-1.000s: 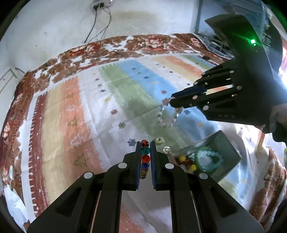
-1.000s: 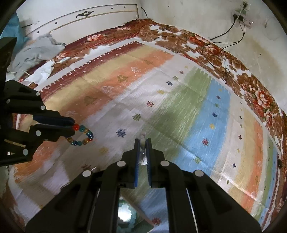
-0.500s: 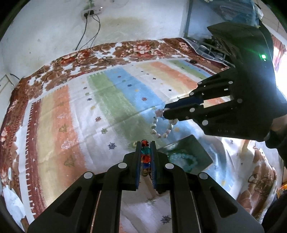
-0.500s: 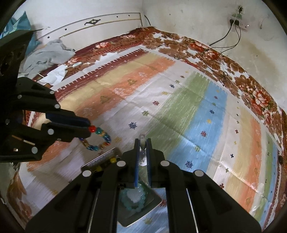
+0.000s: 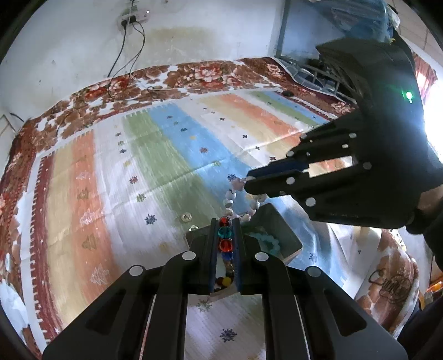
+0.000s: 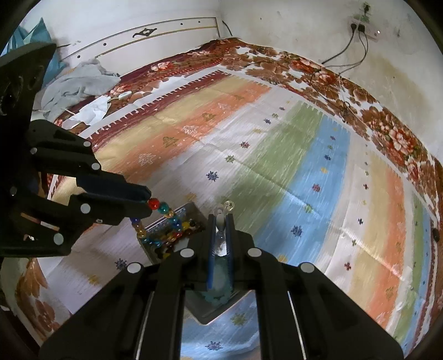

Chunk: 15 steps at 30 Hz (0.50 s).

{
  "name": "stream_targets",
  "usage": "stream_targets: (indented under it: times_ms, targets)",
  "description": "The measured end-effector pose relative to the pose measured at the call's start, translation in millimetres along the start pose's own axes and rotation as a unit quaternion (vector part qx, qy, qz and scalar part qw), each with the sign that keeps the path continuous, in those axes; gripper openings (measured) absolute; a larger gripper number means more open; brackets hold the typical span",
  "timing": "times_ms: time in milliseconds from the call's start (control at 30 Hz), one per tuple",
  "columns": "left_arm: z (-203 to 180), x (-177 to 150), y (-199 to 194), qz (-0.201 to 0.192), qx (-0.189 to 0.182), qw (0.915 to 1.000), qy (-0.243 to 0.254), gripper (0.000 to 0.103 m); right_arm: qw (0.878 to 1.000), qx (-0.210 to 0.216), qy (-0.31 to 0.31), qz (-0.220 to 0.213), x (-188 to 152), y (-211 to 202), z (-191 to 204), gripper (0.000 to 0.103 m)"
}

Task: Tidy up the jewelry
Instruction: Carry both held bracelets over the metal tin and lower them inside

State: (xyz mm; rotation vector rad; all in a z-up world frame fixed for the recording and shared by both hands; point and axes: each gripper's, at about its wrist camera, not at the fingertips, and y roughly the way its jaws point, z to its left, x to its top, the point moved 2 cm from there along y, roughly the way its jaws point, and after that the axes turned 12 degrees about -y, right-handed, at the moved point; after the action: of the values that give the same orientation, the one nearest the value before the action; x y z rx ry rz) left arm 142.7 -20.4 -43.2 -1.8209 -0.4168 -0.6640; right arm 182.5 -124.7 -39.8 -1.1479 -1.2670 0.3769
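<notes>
My left gripper [image 5: 224, 221] is shut on a bracelet of red, teal and blue glass beads [image 5: 224, 243]; the bracelet hangs over the box in the right wrist view [image 6: 169, 218]. My right gripper [image 6: 221, 216] is shut on a pale pink-white bead bracelet [image 5: 235, 199], which dangles just above the box. The dark open jewelry box [image 5: 279, 221] lies on the striped cloth under both grippers. It holds a light turquoise bracelet [image 5: 265, 242] and a colourful bead bracelet [image 6: 177, 235].
Two small clear stud-like pieces [image 5: 187, 216] lie on the striped cloth [image 5: 166, 155] left of the box. The cloth covers a floral bedspread [image 6: 387, 130]. Grey clothes [image 6: 80, 85] lie at the far left. A wall socket with cables [image 5: 133, 19] is behind.
Both grippers have moved with their bracelets until they are right above the box. The box now lies directly under the fingertips in both views.
</notes>
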Motion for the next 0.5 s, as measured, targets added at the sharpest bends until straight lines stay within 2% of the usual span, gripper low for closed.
stream_targets:
  times_ms: [500]
  targets:
    - [-14.1, -10.3, 6.9, 0.003, -0.01, 0.9999, 0.007, 0.009, 1.0, 0.02, 0.023, 0.001, -26.7, 3.0, 5.1, 0.009]
